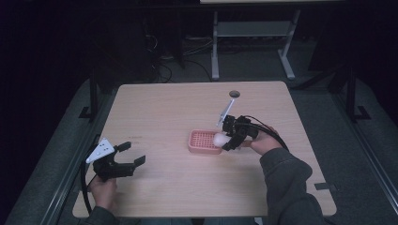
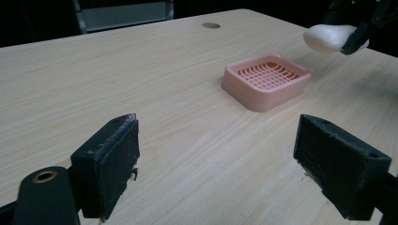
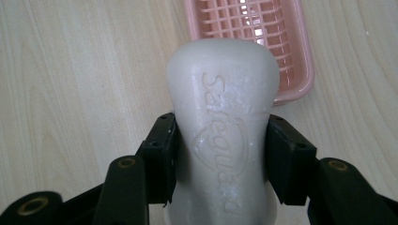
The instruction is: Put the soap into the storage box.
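A white bar of soap [image 3: 223,103] with embossed lettering is clamped between the two black pads of my right gripper [image 3: 220,157]. In the high view the right gripper [image 1: 229,140] holds the soap [image 1: 220,139] just above the right edge of a pink slotted soap dish [image 1: 202,141]. The dish [image 2: 267,80] rests on the wooden table, and from the left gripper view the soap [image 2: 328,36] hangs in the air beyond it. My left gripper [image 1: 127,154] hovers low over the table's front left, jaws wide apart with nothing between its pads [image 2: 345,173].
The light wooden table [image 1: 164,108] has a round cable hole [image 1: 234,93] near its far edge. A person's sleeve [image 1: 286,183] reaches in from the bottom right. Dark floor and a white desk frame [image 1: 253,33] lie beyond the table.
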A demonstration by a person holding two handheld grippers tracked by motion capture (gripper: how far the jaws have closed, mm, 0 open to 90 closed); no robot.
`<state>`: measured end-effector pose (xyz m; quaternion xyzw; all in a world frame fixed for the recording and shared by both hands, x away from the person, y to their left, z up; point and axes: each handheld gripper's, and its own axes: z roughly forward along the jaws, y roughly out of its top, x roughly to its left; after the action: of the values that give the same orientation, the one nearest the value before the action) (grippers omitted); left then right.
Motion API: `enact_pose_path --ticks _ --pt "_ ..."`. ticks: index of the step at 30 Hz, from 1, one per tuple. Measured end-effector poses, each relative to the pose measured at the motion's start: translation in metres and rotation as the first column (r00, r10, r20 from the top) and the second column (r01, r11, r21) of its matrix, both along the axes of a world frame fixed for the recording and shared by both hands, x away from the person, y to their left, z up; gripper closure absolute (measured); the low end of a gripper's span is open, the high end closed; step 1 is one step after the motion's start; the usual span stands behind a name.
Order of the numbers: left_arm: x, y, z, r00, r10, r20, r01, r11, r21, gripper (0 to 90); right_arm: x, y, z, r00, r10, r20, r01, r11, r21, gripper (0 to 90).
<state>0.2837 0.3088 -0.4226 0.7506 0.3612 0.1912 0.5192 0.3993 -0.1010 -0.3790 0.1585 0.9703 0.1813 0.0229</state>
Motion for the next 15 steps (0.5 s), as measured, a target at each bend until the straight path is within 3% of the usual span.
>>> enact_pose_path --ticks 15 --pt "0.0 0.0002 0.0 1.0 0.003 0.0 -0.003 1.0 -0.004 14.1 0.0067 0.004 0.0046 1.0 0.0 0.002 0.0 1.0 0.001 48.8"
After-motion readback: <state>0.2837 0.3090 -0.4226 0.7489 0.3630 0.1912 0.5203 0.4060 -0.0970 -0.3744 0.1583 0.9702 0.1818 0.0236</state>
